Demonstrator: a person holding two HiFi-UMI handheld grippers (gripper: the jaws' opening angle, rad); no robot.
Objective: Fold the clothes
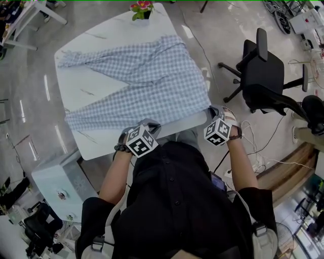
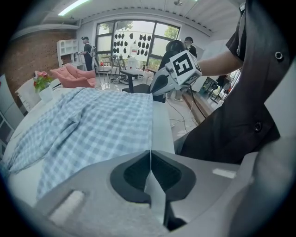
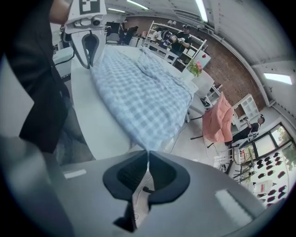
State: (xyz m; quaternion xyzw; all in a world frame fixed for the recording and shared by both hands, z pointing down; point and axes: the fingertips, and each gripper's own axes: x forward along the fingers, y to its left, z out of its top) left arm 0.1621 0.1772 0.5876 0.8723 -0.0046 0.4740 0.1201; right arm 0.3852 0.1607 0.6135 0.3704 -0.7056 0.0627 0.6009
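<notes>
A blue checked shirt (image 1: 147, 81) lay spread flat on the white desk (image 1: 96, 45), its body toward the right and its two sleeves stretched out to the left, one along the far side and one along the near side. The cloth covered most of the desk's right half and reached its near right corner.

The left tongs (image 2: 150, 152) were closed tight at the desk's near edge, about midway along it. The shirt's hem ran straight into their tips, with cloth on one side and a bare strip of desk on the other. The right tongs (image 3: 148, 152) were also closed, just off the near right corner. There the shirt's corner hung over the edge and tapered to a point pinched between the tips. Both tongs pointed steeply down, each in one hand of the person in a black shirt who stood at the near side.

The only container in sight was a small white pot (image 1: 143, 15) at the far edge of the desk. It held a plant with pink flowers and green leaves, and it stood just beyond the shirt's far edge, apart from the cloth.

A black chair (image 1: 263, 76) stood on the floor to the right, well apart from the desk, and a pale cabinet (image 1: 61, 184) stood near the left. In the gripper views, people stood far off in the room.
</notes>
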